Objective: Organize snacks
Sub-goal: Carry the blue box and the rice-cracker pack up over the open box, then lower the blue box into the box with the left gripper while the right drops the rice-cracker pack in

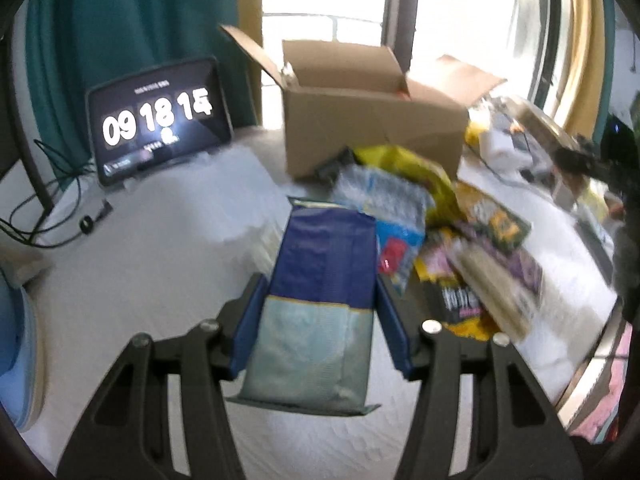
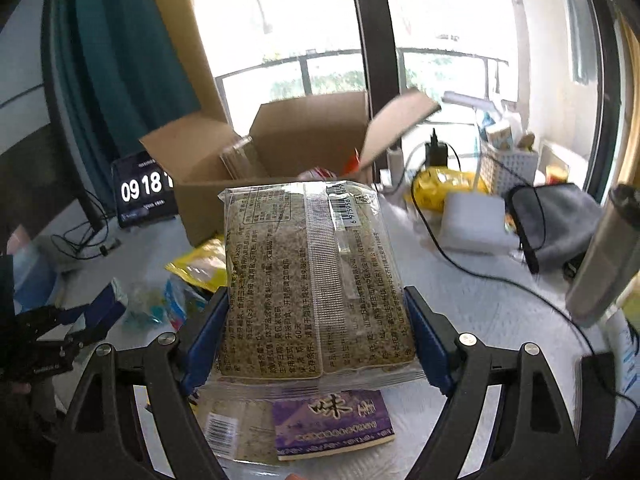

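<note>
a: left gripper point(image 1: 316, 300)?
b: half-closed on a blue-and-grey foil pouch point(image 1: 320, 304), long axis pointing ahead at the open brown cardboard box point(image 1: 372, 128).
a: right gripper point(image 2: 316, 320)?
b: wide, clamping a clear flat pack of grainy brown cakes point(image 2: 312, 280). box dead ahead, top open, flaps splayed, room inside; right looks nearer.

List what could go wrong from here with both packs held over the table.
1. The clear-wrapped pack is slick film pinched only at its sides by the right tongs; it could slide out.
2. The blue bag in the left tongs sags at its end.
3. The cardboard box has raised flaps that could snag either pack.
</note>
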A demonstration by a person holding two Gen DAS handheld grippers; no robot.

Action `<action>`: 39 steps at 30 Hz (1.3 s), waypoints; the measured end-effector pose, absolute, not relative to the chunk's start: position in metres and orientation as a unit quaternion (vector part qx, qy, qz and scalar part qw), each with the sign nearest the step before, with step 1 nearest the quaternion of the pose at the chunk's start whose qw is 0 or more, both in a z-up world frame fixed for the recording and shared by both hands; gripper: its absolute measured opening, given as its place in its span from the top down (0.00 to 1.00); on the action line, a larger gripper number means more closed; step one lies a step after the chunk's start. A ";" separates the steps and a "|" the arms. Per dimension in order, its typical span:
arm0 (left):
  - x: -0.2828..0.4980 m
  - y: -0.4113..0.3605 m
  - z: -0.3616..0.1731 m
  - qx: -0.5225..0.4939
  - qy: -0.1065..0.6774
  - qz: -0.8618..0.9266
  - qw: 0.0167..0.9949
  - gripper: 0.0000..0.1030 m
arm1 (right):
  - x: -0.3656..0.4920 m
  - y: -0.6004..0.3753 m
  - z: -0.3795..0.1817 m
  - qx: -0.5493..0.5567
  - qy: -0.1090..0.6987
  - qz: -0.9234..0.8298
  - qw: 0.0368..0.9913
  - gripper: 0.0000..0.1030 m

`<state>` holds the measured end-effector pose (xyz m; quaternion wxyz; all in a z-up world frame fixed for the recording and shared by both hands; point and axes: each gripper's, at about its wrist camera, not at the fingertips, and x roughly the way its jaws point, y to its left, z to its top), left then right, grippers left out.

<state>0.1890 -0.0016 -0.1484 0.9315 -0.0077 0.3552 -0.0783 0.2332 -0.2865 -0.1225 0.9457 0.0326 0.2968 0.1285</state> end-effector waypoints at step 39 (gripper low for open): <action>0.375 -0.009 -0.001 -0.004 0.221 -0.050 0.974 0.46 | 0.335 -0.259 0.000 -0.007 0.174 0.127 0.976 0.17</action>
